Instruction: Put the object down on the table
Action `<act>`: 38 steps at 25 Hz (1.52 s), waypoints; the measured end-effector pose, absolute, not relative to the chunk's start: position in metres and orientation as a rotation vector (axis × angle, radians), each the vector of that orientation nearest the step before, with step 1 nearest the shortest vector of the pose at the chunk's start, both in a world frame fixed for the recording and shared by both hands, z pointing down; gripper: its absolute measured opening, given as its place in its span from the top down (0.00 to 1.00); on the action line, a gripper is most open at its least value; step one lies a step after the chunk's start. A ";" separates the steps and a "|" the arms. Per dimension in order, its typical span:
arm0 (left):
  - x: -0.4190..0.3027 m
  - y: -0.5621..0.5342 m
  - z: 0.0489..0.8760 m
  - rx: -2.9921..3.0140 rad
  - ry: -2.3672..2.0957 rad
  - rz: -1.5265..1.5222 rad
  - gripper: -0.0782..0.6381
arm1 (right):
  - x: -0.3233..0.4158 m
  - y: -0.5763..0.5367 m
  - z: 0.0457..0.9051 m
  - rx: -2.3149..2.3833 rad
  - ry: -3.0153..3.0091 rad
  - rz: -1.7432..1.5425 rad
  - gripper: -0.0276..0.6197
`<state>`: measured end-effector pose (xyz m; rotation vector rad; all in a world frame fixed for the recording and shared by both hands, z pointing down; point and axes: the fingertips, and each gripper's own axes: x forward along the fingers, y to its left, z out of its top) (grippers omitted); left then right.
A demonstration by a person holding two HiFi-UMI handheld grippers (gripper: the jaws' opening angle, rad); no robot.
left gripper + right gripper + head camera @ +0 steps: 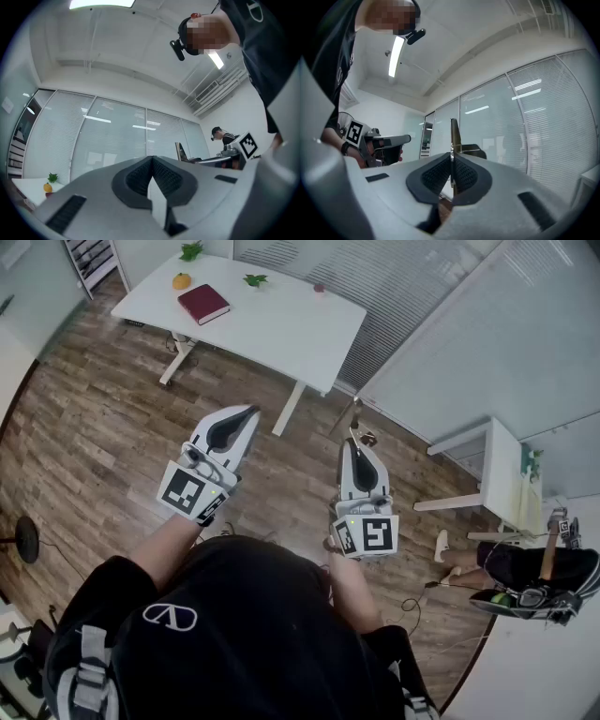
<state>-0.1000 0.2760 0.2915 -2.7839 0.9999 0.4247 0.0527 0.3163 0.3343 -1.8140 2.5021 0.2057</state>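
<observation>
My right gripper (355, 444) is shut on a thin, flat, dark metal-looking object (357, 432). In the right gripper view the object (453, 136) stands upright out of the closed pads (440, 176), with a short cross piece beside it. The left gripper view shows the same object (180, 152) past my right gripper's marker cube (247, 145). My left gripper (246, 414) is shut with nothing in it, its pads (138, 178) meeting at the tip. Both grippers hang over the wooden floor, well short of the white table (281, 329).
On the table lie a red book (203, 304), an orange fruit (181, 280), two green sprigs (255, 279) and a small red thing (319, 287). A white side table (502, 465) and another person (525, 568) with grippers are at the right. A lamp base (25, 540) stands left.
</observation>
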 end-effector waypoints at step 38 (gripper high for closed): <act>-0.051 0.225 0.322 -2.677 1.216 0.307 0.88 | 0.113 0.246 0.366 -1.533 2.571 0.077 0.95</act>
